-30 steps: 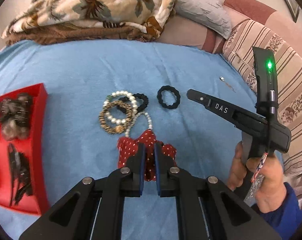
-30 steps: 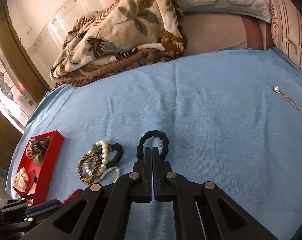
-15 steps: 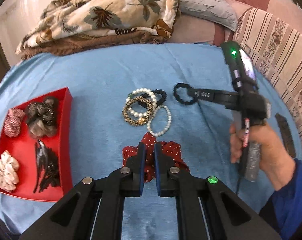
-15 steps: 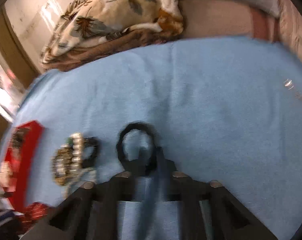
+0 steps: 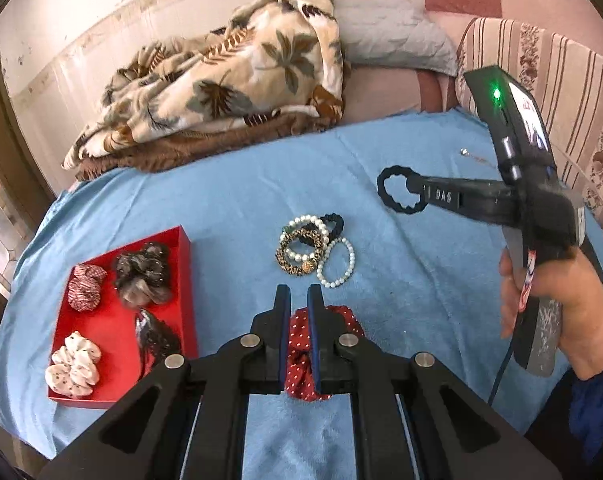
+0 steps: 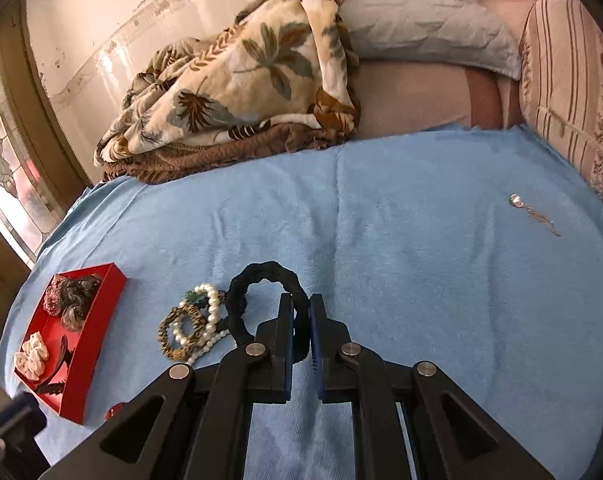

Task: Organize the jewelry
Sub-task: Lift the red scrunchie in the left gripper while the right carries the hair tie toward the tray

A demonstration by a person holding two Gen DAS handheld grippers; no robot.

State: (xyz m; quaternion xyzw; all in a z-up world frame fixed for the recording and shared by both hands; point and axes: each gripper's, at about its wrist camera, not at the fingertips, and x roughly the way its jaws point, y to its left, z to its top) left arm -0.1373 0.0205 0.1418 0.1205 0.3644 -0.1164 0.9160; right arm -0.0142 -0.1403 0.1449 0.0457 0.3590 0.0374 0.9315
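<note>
My left gripper (image 5: 299,294) is shut on a red polka-dot scrunchie (image 5: 301,344) and holds it above the blue cloth. My right gripper (image 6: 300,304) is shut on a black braided hair tie (image 6: 257,280), lifted off the cloth; it also shows in the left wrist view (image 5: 397,194). A pile of pearl and leopard-print bracelets (image 5: 315,250) lies mid-cloth, also in the right wrist view (image 6: 193,326). A red tray (image 5: 185,248) at the left holds several scrunchies and dark clips.
A small silver pendant with chain (image 6: 533,212) lies on the blue cloth (image 6: 421,260) at the far right. A folded leaf-print blanket (image 5: 229,92) and pillows line the back. A striped cushion (image 5: 573,92) borders the right.
Both grippers have risen from the cloth. The right gripper closed on the black hair tie and lifted it. The left gripper lifted the red scrunchie.
</note>
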